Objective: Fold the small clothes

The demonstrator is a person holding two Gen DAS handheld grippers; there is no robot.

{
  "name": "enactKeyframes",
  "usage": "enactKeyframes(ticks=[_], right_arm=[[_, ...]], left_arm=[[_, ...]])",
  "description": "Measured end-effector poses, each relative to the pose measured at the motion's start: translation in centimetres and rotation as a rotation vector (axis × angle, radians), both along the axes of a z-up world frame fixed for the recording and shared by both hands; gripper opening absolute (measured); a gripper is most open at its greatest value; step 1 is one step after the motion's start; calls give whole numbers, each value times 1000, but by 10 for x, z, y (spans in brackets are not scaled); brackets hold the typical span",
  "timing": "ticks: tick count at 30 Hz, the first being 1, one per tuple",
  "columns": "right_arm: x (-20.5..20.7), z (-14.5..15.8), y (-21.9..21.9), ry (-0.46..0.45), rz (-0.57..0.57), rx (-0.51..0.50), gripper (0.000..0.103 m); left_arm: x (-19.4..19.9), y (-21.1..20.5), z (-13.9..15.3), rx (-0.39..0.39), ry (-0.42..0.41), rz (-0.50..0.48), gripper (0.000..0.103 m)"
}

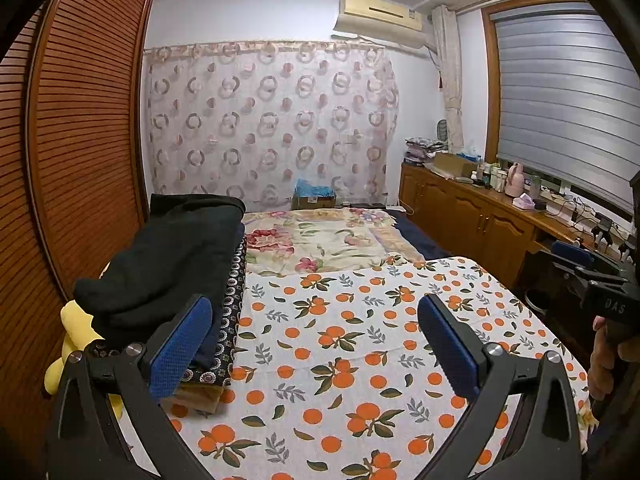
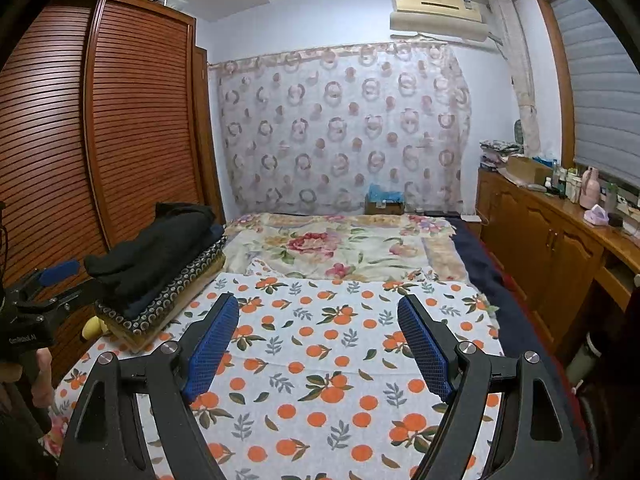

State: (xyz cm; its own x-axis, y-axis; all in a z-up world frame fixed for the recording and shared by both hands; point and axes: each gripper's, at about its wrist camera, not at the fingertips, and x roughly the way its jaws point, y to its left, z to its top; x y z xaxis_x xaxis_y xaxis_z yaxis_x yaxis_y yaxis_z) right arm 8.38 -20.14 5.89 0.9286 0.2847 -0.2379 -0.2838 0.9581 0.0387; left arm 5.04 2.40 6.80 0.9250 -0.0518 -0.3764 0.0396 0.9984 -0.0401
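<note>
A stack of folded clothes lies at the left edge of the bed, black garment on top, dark patterned and tan ones beneath; it also shows in the right wrist view. My left gripper is open and empty above the orange-print sheet, just right of the stack. My right gripper is open and empty over the same sheet. The right gripper also shows at the right edge of the left wrist view, and the left gripper at the left edge of the right wrist view.
A floral blanket covers the far half of the bed. A slatted wooden wardrobe stands on the left, a wooden cabinet with bottles on the right. A yellow soft toy sits by the stack. A cardboard box stands at the bed's far end.
</note>
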Motion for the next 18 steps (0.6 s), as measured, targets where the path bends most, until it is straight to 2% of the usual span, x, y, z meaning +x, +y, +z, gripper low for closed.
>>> enactKeyframes(ticks=[9, 18], right_arm=[[-10, -2, 2, -3, -8, 1, 83], [4, -3, -3, 0, -14, 5, 83]], left_arm=[[0, 1, 2, 1, 2, 3, 103], [0, 1, 2, 1, 2, 4, 103]])
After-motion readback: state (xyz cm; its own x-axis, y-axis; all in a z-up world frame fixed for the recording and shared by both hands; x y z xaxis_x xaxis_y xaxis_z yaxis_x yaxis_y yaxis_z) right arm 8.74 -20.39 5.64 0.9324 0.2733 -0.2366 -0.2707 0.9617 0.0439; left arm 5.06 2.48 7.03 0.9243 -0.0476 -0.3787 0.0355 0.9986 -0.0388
